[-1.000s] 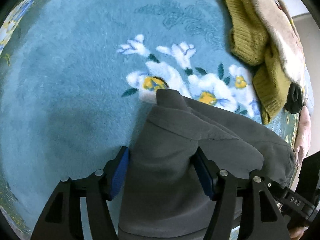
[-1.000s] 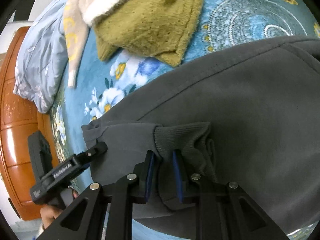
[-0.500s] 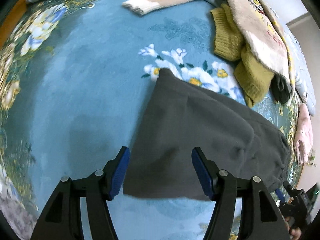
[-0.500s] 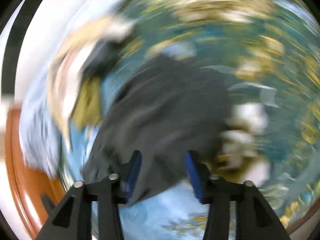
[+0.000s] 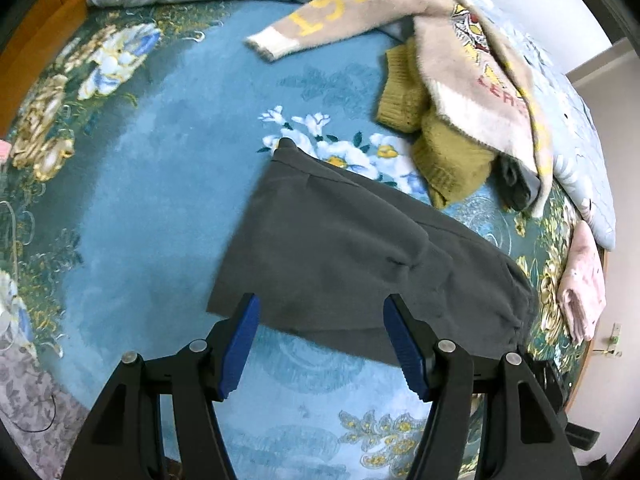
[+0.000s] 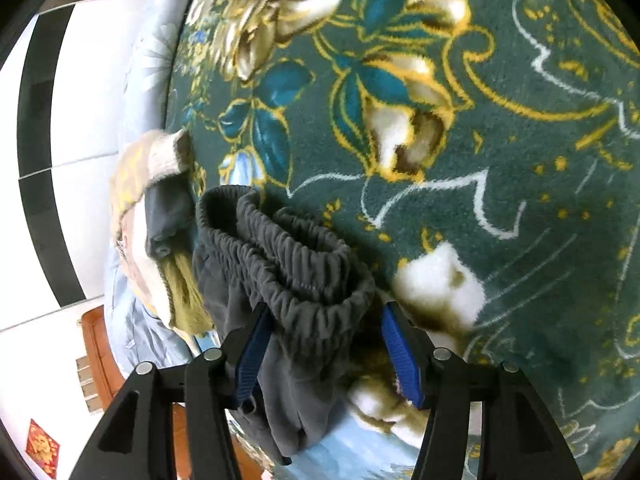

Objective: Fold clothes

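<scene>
Now both claws gape over grey trousers (image 5: 340,256).

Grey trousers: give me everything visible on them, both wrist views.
The grey trousers look like soft fleece, dark charcoal. They lie folded flat on the blue floral blanket, legs doubled over, one corner reaching the white flower print. The gathered elastic waistband stands open and ruffled at the blanket's edge. Neither the left gripper nor the right gripper grips them; both are open. An olive knit sweater lies close beside them.
</scene>
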